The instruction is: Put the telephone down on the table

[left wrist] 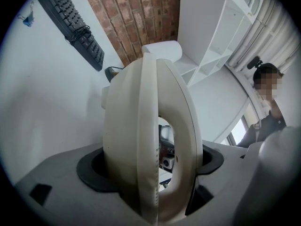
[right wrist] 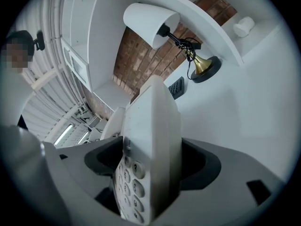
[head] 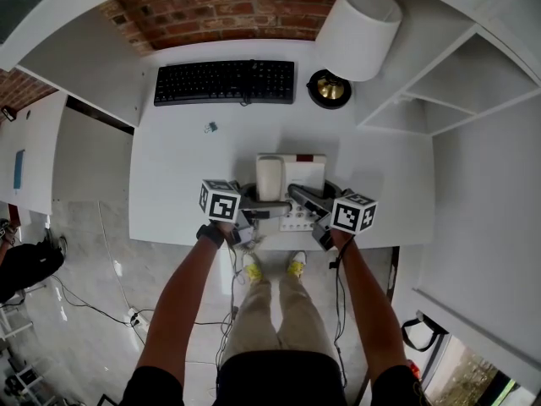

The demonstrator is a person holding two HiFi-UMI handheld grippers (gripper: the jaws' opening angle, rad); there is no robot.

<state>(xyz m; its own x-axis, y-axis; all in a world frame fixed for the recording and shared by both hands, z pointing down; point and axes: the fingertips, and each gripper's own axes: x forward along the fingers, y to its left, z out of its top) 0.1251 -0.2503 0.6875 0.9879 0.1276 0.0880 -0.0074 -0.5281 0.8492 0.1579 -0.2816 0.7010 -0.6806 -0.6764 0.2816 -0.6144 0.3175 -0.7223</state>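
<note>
A cream telephone [head: 292, 169], handset in its cradle, lies flat on the white table [head: 186, 184] near the front edge. My left gripper [head: 269, 203] reaches in from the left, its jaws shut across the handset side [left wrist: 141, 126], whose curved shell fills the gap between the dark pads. My right gripper [head: 297, 194] comes from the right around the keypad side [right wrist: 155, 126]. Its jaws stand wide, with a shadowed gap beside the keys, so the pads do not press.
A black keyboard [head: 225, 81] lies at the table's back, a small blue item [head: 211, 127] in front of it. A white-shaded lamp [head: 358, 30] with a brass base [head: 330, 89] stands back right. White shelving [head: 456, 83] flanks the right. A person [left wrist: 268, 102] stands nearby.
</note>
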